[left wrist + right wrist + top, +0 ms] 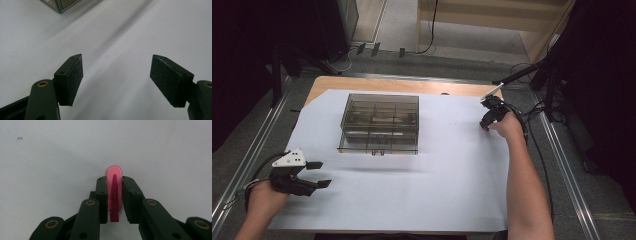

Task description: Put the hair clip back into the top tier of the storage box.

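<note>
A small pink plastic clip [114, 192] is pinched between the jaws of my right gripper [114, 181], its rounded tip poking out just over the white sheet. In the high view that right gripper [485, 126] points down at the sheet's right side, a speck of pink at its tip. My left gripper [321, 174] rests low at the front left, open with nothing between its pads [75, 77]. A smoky transparent compartment box [380, 123] with a closed lid sits in the middle of the sheet; its corner [62, 5] shows in the left gripper view.
A large white sheet [437, 170] covers the wooden table [362, 84]. Metal rails run along both sides of the table. Dark stands and cables stand at the far right and far left, beyond the table.
</note>
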Demonstrator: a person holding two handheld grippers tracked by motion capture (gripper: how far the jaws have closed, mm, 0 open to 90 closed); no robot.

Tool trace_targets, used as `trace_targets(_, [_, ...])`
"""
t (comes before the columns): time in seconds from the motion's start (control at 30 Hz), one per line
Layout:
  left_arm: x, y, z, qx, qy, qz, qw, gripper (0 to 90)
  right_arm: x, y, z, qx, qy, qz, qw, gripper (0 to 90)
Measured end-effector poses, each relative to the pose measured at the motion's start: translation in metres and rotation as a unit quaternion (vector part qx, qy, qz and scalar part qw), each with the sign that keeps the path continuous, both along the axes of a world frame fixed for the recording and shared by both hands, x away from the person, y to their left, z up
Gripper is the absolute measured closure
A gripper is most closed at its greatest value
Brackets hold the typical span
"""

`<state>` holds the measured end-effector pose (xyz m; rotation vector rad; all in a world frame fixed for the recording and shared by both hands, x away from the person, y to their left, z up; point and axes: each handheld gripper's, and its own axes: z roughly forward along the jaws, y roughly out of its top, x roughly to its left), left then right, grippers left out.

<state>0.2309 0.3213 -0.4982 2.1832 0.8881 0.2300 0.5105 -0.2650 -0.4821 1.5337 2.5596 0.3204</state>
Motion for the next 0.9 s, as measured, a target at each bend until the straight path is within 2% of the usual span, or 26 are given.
trace_targets(0.13, [0.001,0.0,0.0,0.001,0.001,0.001,1.0,28.0,0.0,0.002,0.0,-0.007,-0.001,0.003,1.0,77.1])
trace_targets(0.23, [0.001,-0.001,0.0,0.0,0.001,0.0,1.0,28.0,0.0,0.0,0.002,0.003,0.005,0.004,1.0,77.1])
trace_targets(0.47, [0.003,-0.001,0.001,-0.003,-0.001,-0.004,1.0,28.0,-0.007,0.003,0.013,0.006,-0.006,0.005,0.9999,77.1])
trace_targets(0.57, [0.005,-0.002,0.001,-0.008,-0.002,-0.007,0.9999,28.0,-0.012,0.006,0.02,0.021,-0.01,0.004,0.9997,77.1])
trace_targets(0.63, [0.007,-0.003,0.001,-0.01,-0.002,-0.009,0.9999,27.9,-0.016,0.008,0.026,0.024,-0.02,0.01,0.9995,77.1])
trace_targets(0.8, [0.011,-0.005,0.002,-0.014,-0.003,-0.013,0.9998,27.9,-0.027,0.013,0.037,0.047,-0.04,0.018,0.998,77.1])
trace_targets(0.9, [0.014,-0.007,0.003,-0.013,-0.005,-0.019,0.9997,27.9,-0.041,0.019,0.047,0.057,-0.06,0.027,0.9962,77.1])
